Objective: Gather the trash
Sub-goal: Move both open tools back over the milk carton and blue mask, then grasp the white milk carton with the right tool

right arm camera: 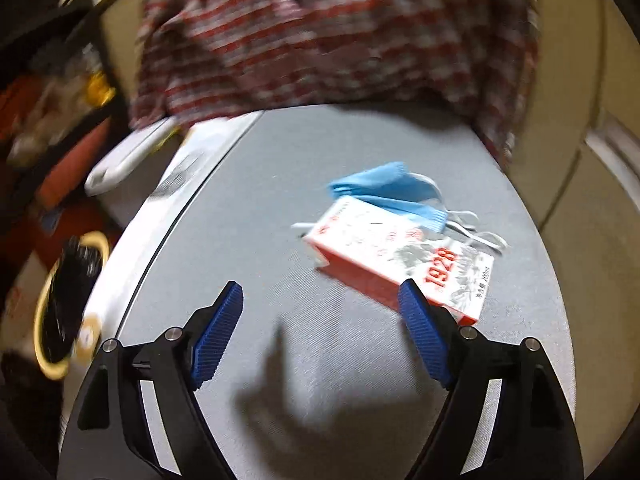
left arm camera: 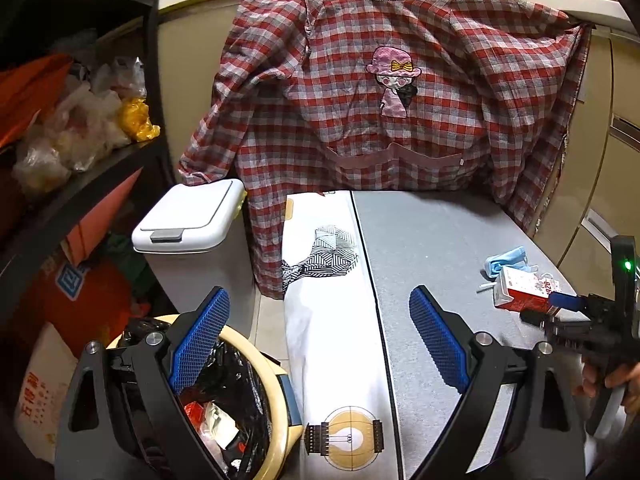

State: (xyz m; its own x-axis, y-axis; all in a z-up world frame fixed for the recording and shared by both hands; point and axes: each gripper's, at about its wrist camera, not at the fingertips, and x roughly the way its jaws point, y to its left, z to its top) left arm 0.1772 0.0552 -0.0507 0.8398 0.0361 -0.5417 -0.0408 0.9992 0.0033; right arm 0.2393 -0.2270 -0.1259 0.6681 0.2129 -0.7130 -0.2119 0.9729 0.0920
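Looking along both grippers, I am taking the grey mat (left arm camera: 432, 240) on the table as my landmark. Hanging over the counter edge behind the mat is a red checked shirt (left arm camera: 380, 92), its hem reaching down to the mat's far edge. Lying along the mat's left side is a white printed cloth (left arm camera: 332, 320). Standing left of that cloth are a white lidded bin (left arm camera: 192, 220) and, nearer me, a cream-rimmed trash bin (left arm camera: 276, 396) lined with a black bag and already holding scraps. Farther left, a dark shelf (left arm camera: 100, 168) is carrying plastic bags.

I am holding the left gripper (left arm camera: 320, 336) with its jaws spread wide and nothing between them, one blue pad over the trash bin, the other over the mat.

I am holding the right gripper (right arm camera: 320, 332) over the mat's near part, jaws standing wide and gripping nothing; its right fingertip is overlapping the near corner of the milk carton (right arm camera: 404, 256), though I cannot tell whether it is touching.

The carton is lying flat on the mat's right side, red and white, marked "1928", with a white straw (right arm camera: 300, 227) sticking out at its far end. A crumpled blue face mask (right arm camera: 384, 192) is lying just behind it, touching it, ear loops trailing right. Nothing is standing between the gripper and the carton.
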